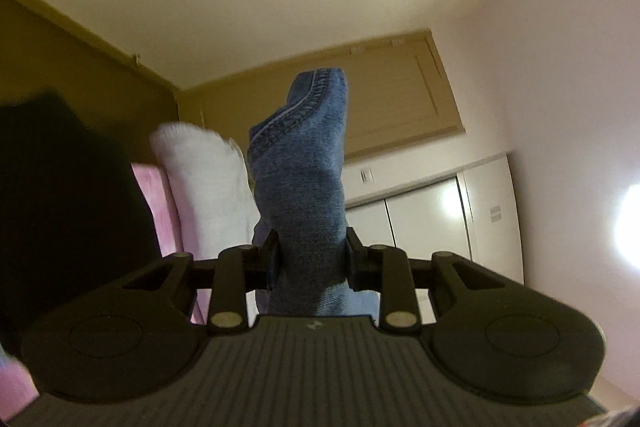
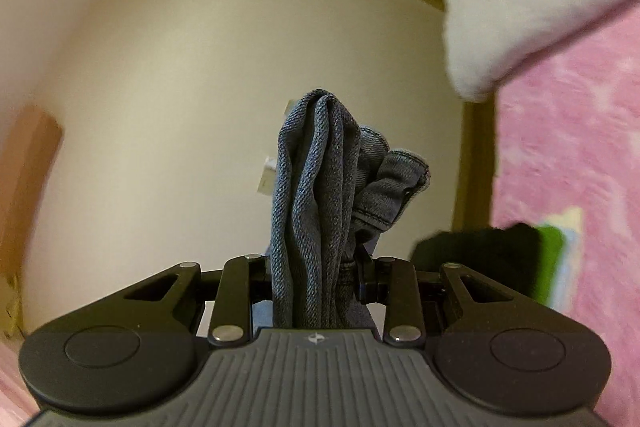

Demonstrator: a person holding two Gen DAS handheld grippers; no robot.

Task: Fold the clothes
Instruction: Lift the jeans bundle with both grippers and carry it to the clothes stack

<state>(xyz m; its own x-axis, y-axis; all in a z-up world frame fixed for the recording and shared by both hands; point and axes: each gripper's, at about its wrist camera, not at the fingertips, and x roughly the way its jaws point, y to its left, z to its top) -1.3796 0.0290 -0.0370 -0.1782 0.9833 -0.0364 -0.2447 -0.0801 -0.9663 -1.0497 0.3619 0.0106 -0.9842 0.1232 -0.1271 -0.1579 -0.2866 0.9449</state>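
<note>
Both grippers are up and pointing roughly level, with bare wall and ceiling ahead of them: the left gripper [image 1: 312, 259] has its fingers pinched on a bunched edge of the blue jeans [image 1: 304, 163], seam stitching standing up past the tips. The right gripper [image 2: 316, 275] clamps another gathered fold of denim, a pink blanket [image 2: 568, 155] crowding its right side. No writing is readable, only a small emblem on each gripper body.

text: none legible | labels: none | only a small unlettered emblem [image 2: 316, 338] on each tongs body
</note>
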